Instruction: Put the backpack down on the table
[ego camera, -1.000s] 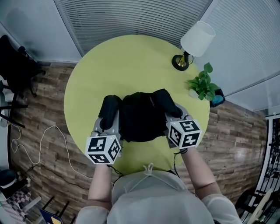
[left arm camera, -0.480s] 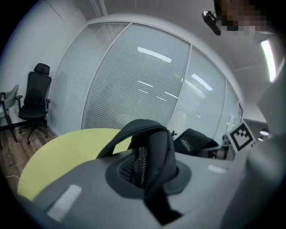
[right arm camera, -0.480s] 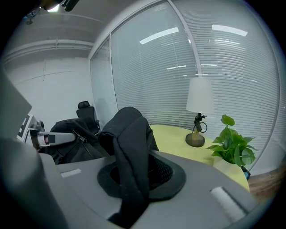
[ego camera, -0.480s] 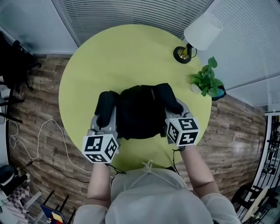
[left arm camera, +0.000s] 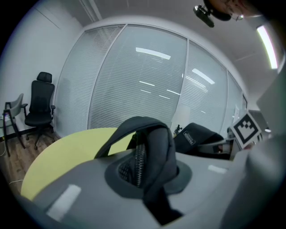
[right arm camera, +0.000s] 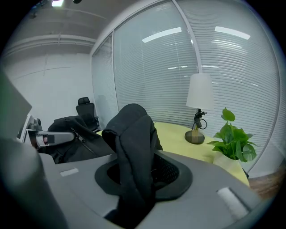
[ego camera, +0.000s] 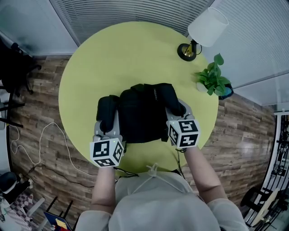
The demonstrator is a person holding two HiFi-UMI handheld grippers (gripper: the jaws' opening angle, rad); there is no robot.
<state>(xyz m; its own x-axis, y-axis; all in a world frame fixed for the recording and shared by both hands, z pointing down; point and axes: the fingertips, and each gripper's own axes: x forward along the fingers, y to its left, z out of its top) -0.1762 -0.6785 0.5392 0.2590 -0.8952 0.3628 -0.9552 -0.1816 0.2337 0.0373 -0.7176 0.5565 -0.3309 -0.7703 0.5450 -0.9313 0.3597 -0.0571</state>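
Left gripper (ego camera: 107, 128): closest to me on the left, marker cube facing up, jaws pointing away from me over the table edge.
Left fingers: pretty much together, pinched tight on the left strap (left arm camera: 152, 147). The black webbing and a bit of zipper stick up right between them.
Right gripper (ego camera: 179, 113): same deal on the other side, cube up top, nose tucked against the bag's right flank.
Right fingers: they've just been easing open a little, but the right strap (right arm camera: 134, 147) is folded over and sits squeezed between them, so I've got it gripped.
Backpack (ego camera: 144, 113): black, sitting between my two grippers on the near half of the table. The body looks like it's resting on the tabletop, with the straps bulging out to each side where I hold them.
Table (ego camera: 131, 54): round, yellow-green, the whole far half bare.
Lamp (ego camera: 205, 31): white shade on a dark base, at the far right rim, well apart from the bag.
Plant (ego camera: 212, 81): small leafy green one at the right rim, nearer me than the lamp.
Blinds (ego camera: 135, 13): glass walls with slatted blinds behind the table.
Office chair (left arm camera: 39, 105): black, way off to the left on the wood floor.
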